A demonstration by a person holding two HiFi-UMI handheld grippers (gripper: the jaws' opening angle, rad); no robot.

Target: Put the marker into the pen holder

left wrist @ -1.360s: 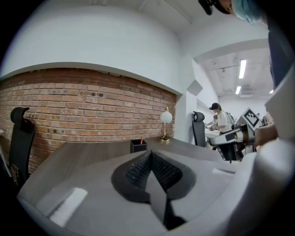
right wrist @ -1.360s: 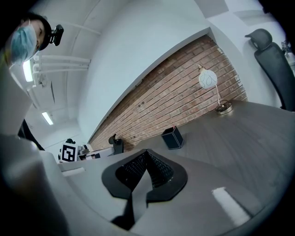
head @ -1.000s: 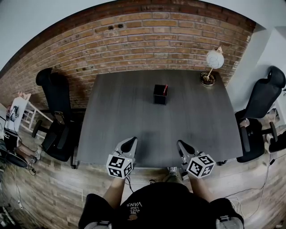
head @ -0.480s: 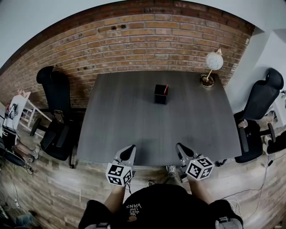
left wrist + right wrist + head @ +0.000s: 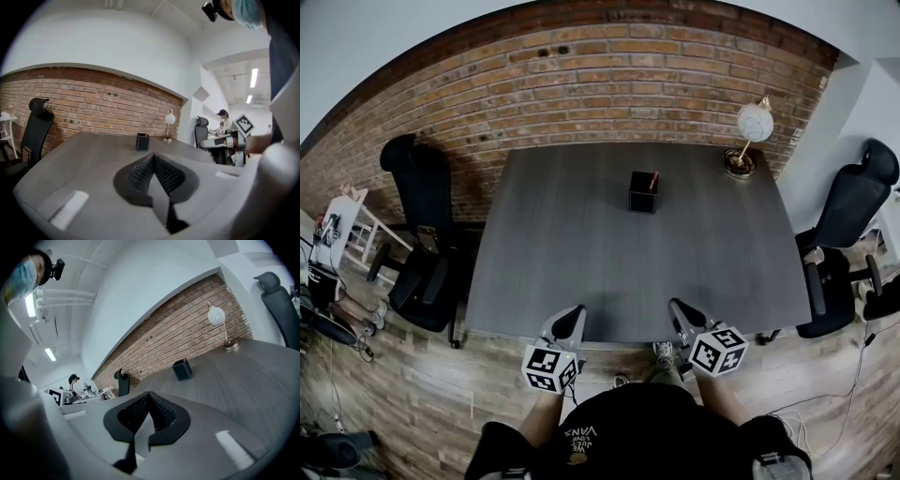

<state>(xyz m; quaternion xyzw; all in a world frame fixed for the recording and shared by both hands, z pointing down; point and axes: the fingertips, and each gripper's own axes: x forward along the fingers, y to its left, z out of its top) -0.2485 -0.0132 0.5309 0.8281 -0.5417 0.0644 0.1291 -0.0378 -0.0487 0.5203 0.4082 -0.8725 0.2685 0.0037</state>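
Observation:
A black square pen holder (image 5: 643, 191) stands on the dark grey table (image 5: 581, 244), toward the back and middle. A red marker (image 5: 652, 181) sticks up out of it at its right side. My left gripper (image 5: 575, 312) and right gripper (image 5: 678, 307) hover side by side over the table's near edge, far from the holder. Both are shut with nothing between the jaws. The left gripper view looks past my shut left gripper (image 5: 153, 158) to the holder (image 5: 142, 141) far ahead. Beyond my right gripper (image 5: 148, 397), the holder (image 5: 182, 370) is also distant.
A desk lamp (image 5: 748, 136) with a white globe stands at the table's back right corner. Black office chairs flank the table at left (image 5: 417, 202) and right (image 5: 853, 202). A brick wall (image 5: 609, 84) runs behind. Another person (image 5: 224, 123) is in the room beyond.
Both grippers have drawn back a little toward the table's near edge, still shut. The holder and marker have not moved; the head view shifted slightly.

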